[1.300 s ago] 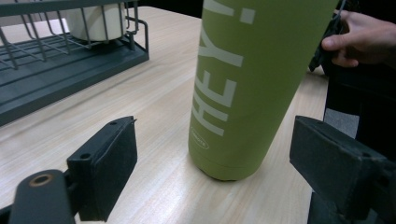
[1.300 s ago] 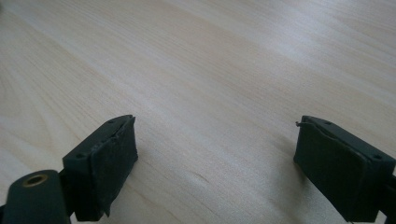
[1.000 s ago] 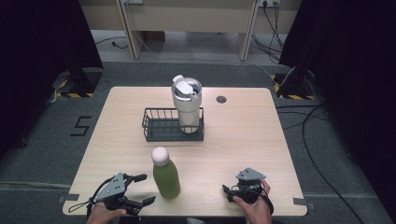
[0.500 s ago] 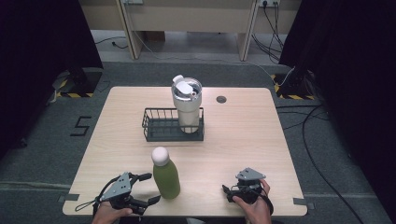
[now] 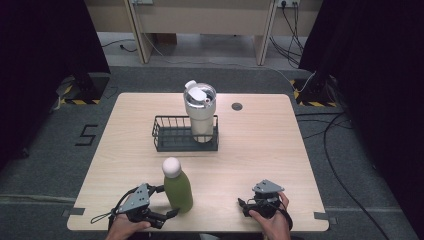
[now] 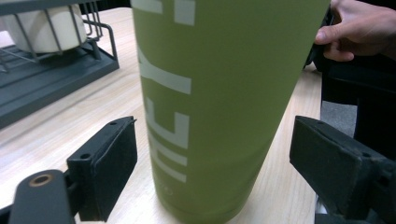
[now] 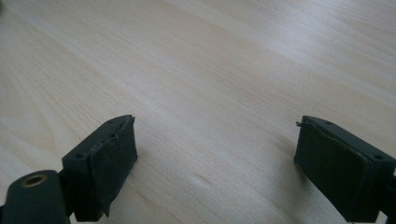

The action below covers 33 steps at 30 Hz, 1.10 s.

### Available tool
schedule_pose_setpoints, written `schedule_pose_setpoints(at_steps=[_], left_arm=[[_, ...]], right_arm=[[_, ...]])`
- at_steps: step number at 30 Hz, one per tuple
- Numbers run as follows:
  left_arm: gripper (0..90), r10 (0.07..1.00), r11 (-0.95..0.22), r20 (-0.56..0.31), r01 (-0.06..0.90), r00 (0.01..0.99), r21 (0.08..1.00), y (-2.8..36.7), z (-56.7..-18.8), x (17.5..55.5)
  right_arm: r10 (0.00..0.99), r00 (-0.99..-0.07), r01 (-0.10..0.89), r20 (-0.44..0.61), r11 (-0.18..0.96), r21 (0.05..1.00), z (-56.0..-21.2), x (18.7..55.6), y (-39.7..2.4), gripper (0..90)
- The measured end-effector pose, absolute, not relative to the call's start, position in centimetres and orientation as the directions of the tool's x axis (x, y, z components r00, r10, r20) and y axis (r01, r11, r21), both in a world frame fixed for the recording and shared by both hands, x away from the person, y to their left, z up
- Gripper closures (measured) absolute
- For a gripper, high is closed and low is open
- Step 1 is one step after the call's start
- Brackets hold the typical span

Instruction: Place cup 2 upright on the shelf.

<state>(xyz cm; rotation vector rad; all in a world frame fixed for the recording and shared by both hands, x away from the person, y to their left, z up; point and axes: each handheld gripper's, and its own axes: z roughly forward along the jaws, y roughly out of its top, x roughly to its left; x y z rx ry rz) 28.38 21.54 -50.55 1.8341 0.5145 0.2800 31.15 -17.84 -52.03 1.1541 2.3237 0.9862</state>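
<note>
Straddling the tall, smooth olive-green metal bottle (image 6: 219, 102) with my left gripper (image 6: 212, 172) spread wide, I judge it rigid, slippery, possibly heavy; best pinched low on the body.

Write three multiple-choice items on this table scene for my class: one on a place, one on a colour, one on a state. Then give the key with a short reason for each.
1. Where does the white tumbler stand?
A. in the wire basket
B. beside the right gripper
C. on the floor

2. What colour is the bottle body?
A. blue
B. green
C. red

3. How does the left gripper stand to the bottle?
A. shut on its cap
B. open, a jaw on each side of it
C. far off, near the basket

Key:
1 A: in the high view the tumbler rises from the basket's right end.
2 B: the left gripper view shows a green body with pale letters; its cap is white.
3 B: in that view both jaws stand apart from the bottle's sides, with gaps showing.
</note>
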Motion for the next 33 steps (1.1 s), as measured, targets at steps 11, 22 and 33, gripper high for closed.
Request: schedule_pose_setpoints(at_steps=[11,22,33], left_arm=[[14.9,0.474,-0.258,-0.047,0.19,0.879,0.947,20.6,-50.7,29.1],[14.9,0.472,-0.251,-0.048,0.187,0.881,0.95,20.1,-50.8,29.6],[15.0,0.466,-0.24,-0.05,0.181,0.883,0.954,19.6,-50.8,30.0]], right_arm=[[0.797,-0.604,0.543,-0.017,0.427,0.723,-52.0,31.2,-17.8,12.9],[0.795,-0.607,0.542,-0.017,0.429,0.723,-52.0,31.2,-17.8,12.9],[0.793,-0.608,0.541,-0.016,0.429,0.723,-52.0,31.2,-17.8,12.6]])
